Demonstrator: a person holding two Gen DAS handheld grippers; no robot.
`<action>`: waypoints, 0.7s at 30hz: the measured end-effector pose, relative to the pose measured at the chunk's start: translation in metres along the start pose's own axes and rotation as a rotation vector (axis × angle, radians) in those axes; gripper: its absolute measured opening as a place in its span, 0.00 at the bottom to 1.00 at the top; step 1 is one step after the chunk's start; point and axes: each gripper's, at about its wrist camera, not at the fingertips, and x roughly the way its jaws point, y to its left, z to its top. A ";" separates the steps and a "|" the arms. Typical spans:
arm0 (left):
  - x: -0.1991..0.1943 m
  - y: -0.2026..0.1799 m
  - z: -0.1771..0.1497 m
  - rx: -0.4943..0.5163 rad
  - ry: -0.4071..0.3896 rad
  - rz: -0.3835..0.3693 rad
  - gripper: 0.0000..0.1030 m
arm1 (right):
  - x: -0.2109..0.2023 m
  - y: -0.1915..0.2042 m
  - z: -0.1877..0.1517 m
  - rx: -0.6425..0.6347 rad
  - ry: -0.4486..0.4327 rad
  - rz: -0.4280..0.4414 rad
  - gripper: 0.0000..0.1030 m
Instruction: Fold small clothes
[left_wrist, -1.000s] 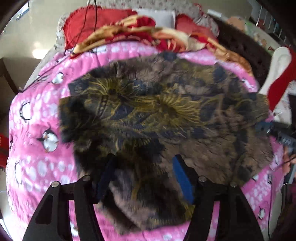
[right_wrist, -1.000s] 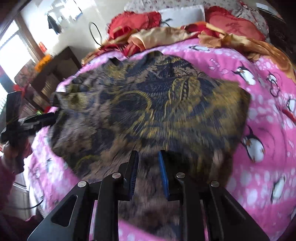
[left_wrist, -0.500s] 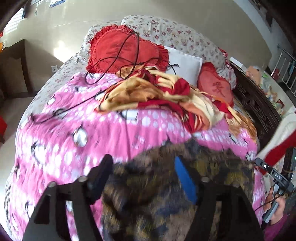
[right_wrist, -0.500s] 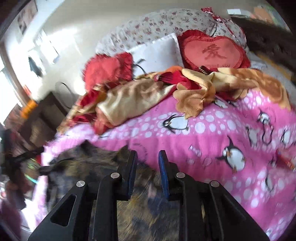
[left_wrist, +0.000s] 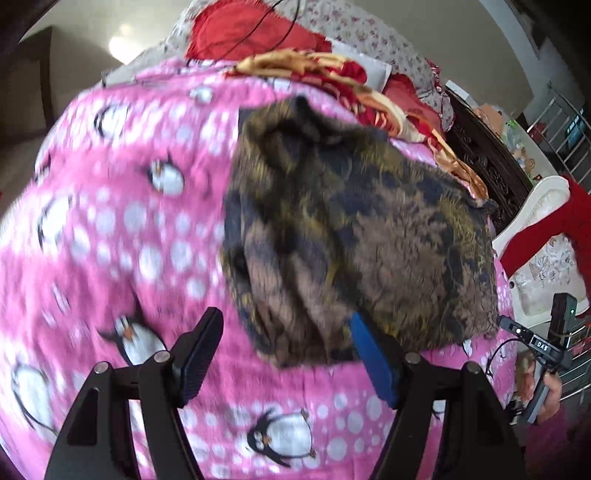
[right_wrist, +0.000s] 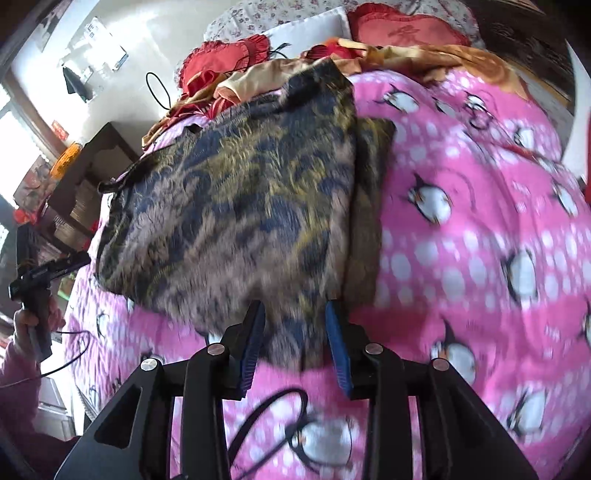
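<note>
A dark garment (left_wrist: 354, 236) with a gold and blue leaf print lies folded over on the pink penguin blanket (left_wrist: 110, 229). It also shows in the right wrist view (right_wrist: 243, 214). My left gripper (left_wrist: 286, 350) is open, its blue-padded right finger at the garment's near edge and its left finger over bare blanket. My right gripper (right_wrist: 295, 332) is open, with the garment's near edge lying between its two fingers. Both views are blurred by motion.
Red heart cushions (left_wrist: 240, 37), a white pillow and a rumpled red and gold cloth (right_wrist: 258, 81) lie at the head of the bed. A dark wooden cabinet (right_wrist: 85, 177) stands left of the bed, a carved dark frame (left_wrist: 487, 158) on the right. A cable (right_wrist: 273, 424) loops under my right gripper.
The garment went from spread flat to folded over. Both grippers lifted and swung toward the head of the bed, then came back down. The right gripper's fingers have spread apart.
</note>
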 end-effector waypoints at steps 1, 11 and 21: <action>0.001 0.001 -0.003 -0.011 0.000 -0.021 0.72 | -0.001 -0.003 -0.003 0.019 -0.007 -0.002 0.37; 0.030 0.004 -0.008 0.000 0.063 -0.095 0.20 | 0.008 -0.018 -0.005 0.113 -0.022 0.067 0.39; -0.020 0.000 -0.004 0.152 0.030 -0.059 0.06 | -0.022 0.000 0.003 0.016 -0.066 0.064 0.08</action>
